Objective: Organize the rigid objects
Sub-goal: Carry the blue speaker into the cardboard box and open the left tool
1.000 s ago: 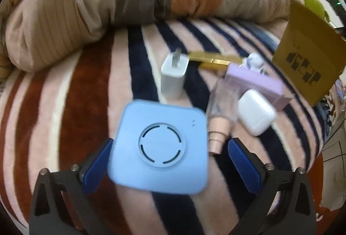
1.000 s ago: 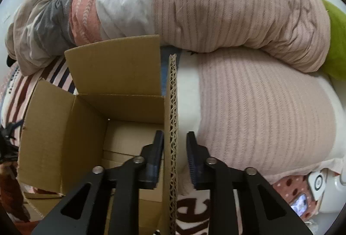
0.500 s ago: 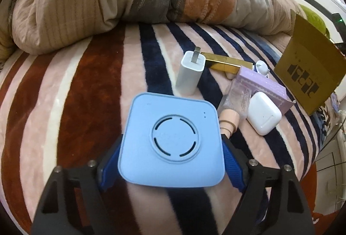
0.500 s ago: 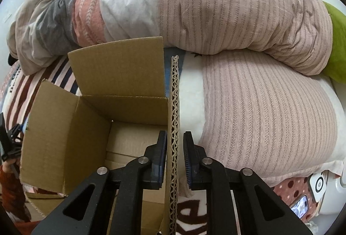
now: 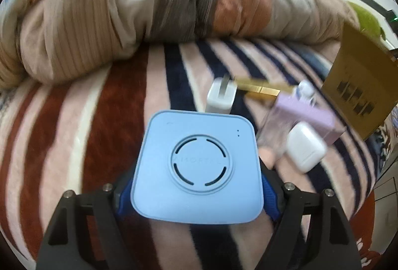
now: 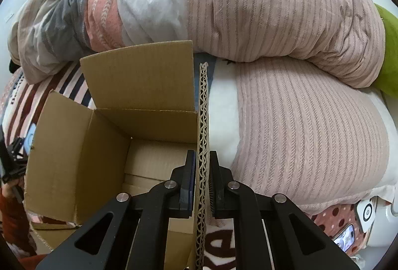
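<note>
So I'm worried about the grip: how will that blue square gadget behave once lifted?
The blue square gadget looks like rigid plastic, so it probably won't flex. Its smooth rounded sides could slip between the left gripper pads. It looks flat, so unlikely to roll.

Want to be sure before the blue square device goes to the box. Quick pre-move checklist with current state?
1. Left gripper on blue device: ok, jaws closing, pads at both sides.
2. Device clear of the charger and white earbud case: ok.
3. Right gripper clamped on box flap: ok, pads against the flap edge.
4. Cardboard box open on top: ok.
5. Box floor free: cannot tell, only partly visible.
</note>
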Available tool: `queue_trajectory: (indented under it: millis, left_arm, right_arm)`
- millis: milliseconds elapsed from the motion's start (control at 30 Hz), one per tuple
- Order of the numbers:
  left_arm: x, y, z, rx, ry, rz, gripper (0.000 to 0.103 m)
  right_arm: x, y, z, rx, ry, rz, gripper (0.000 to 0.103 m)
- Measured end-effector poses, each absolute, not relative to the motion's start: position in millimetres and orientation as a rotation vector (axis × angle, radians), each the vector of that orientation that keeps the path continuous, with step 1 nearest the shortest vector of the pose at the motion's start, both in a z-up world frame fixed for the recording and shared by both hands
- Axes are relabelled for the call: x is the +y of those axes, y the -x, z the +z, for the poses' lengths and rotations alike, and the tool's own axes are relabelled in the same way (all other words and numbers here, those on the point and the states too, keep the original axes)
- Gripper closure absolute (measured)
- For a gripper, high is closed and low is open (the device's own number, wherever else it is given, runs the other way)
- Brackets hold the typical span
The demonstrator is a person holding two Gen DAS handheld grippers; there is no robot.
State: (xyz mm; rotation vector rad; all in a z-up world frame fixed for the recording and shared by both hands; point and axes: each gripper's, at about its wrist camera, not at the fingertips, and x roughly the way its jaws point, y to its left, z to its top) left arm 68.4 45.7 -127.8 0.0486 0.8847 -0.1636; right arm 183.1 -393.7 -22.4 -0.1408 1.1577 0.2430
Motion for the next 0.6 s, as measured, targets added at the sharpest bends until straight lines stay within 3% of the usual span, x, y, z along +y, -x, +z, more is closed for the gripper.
queue_trajectory:
  millis: [367, 600]
  left_arm:
    - [-42, -77, 3, 0.660, -0.073, -0.377, 0.025]
    - [-151, -103, 30, 0.678, -0.095, -0.655, 0.025]
  right_arm:
    - [-390, -179, -25, 1.147, 0.167, 0.270, 0.098]
    - [-385, -175, -23, 1.137, 0.189, 0.271, 0.098]
